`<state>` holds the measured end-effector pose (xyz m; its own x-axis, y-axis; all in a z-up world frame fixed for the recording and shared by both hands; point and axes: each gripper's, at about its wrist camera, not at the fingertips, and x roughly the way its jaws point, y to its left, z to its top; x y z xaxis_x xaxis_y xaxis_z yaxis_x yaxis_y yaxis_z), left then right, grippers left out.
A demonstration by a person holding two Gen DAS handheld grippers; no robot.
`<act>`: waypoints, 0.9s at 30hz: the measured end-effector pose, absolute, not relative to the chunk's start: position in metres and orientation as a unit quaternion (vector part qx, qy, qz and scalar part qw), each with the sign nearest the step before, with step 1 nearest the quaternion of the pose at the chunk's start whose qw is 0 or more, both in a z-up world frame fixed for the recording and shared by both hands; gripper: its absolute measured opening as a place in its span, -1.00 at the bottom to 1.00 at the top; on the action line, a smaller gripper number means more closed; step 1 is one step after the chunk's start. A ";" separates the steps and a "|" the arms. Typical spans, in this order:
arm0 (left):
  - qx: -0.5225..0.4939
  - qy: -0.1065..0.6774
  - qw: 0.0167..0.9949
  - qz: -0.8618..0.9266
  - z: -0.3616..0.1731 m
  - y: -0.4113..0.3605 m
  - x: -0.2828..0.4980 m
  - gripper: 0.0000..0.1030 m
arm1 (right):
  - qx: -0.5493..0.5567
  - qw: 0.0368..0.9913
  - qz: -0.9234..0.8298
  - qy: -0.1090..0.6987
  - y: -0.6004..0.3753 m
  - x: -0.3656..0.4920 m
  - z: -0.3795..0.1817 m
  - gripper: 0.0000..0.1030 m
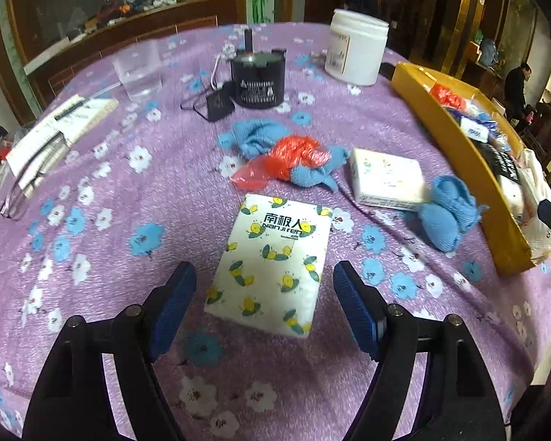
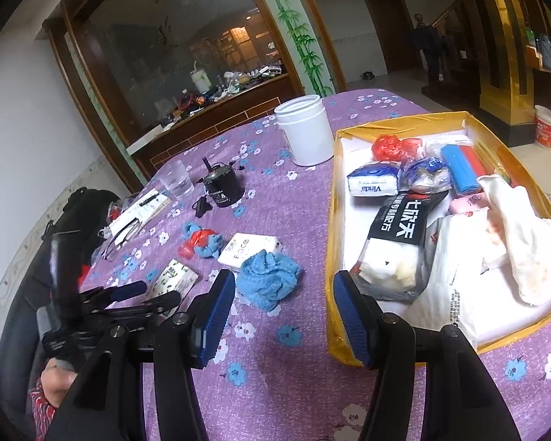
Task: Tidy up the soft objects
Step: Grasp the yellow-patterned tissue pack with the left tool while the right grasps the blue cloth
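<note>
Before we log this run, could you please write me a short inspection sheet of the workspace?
Surface: purple floral tablecloth.
Job's things: lemon-print tissue pack, white boxed tissue pack, blue knitted cloth, blue cloth tangled with red plastic bag; yellow cardboard tray already holds soft packs.
Clutter: white plastic jar, black cylindrical device, clear cup, eyeglasses.
Grippers: left gripper and right gripper open, empty.
Cables: white lead by device.
Surroundings: wooden cabinet, people behind.

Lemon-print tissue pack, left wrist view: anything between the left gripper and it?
Nothing visible. The lemon-print tissue pack lies flat on the purple floral tablecloth, straight ahead of the open left gripper, its near end between the fingertips. The blue cloths lie farther off.
</note>
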<state>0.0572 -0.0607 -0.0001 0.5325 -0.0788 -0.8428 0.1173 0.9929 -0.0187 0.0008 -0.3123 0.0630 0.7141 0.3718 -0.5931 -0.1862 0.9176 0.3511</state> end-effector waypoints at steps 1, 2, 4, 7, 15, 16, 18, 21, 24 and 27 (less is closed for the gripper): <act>0.014 0.484 0.874 -0.053 -0.002 -0.060 0.061 0.49 | 0.130 0.916 0.153 0.348 -0.310 0.002 0.062 0.14; 0.009 0.484 0.873 -0.053 -0.003 -0.057 0.061 0.49 | 0.125 0.915 0.154 0.351 -0.308 0.003 0.061 0.14; -0.009 0.482 0.874 -0.055 -0.003 -0.050 0.064 0.49 | 0.115 0.914 0.159 0.355 -0.302 0.006 0.060 0.14; -0.020 0.475 0.878 -0.052 -0.004 -0.046 0.063 0.29 | 0.095 0.913 0.165 0.362 -0.291 0.010 0.057 0.15; -0.044 0.461 0.885 -0.051 0.000 -0.037 0.062 0.01 | 0.029 0.908 0.170 0.382 -0.255 0.029 0.046 0.27; -0.042 0.458 0.886 -0.051 0.001 -0.038 0.061 0.01 | 0.020 0.907 0.167 0.387 -0.251 0.033 0.043 0.29; -0.034 0.453 0.890 -0.052 0.003 -0.041 0.060 0.01 | 0.002 0.903 0.162 0.398 -0.243 0.041 0.038 0.29; -0.020 0.442 0.896 -0.049 0.005 -0.045 0.057 0.01 | -0.020 0.900 0.148 0.409 -0.232 0.051 0.029 0.29; -0.012 0.433 0.900 -0.042 0.007 -0.046 0.055 0.01 | -0.031 0.893 0.134 0.429 -0.227 0.063 0.014 0.17; -0.003 0.421 0.906 -0.033 0.010 -0.047 0.053 0.01 | -0.043 0.900 0.123 0.415 -0.224 0.062 0.013 -0.12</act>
<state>0.0533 -0.0468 0.0100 0.6433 -0.0630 -0.7630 0.0577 0.9978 -0.0338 0.0616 -0.2244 0.0127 0.6251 0.1848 -0.7584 -0.2570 0.9661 0.0236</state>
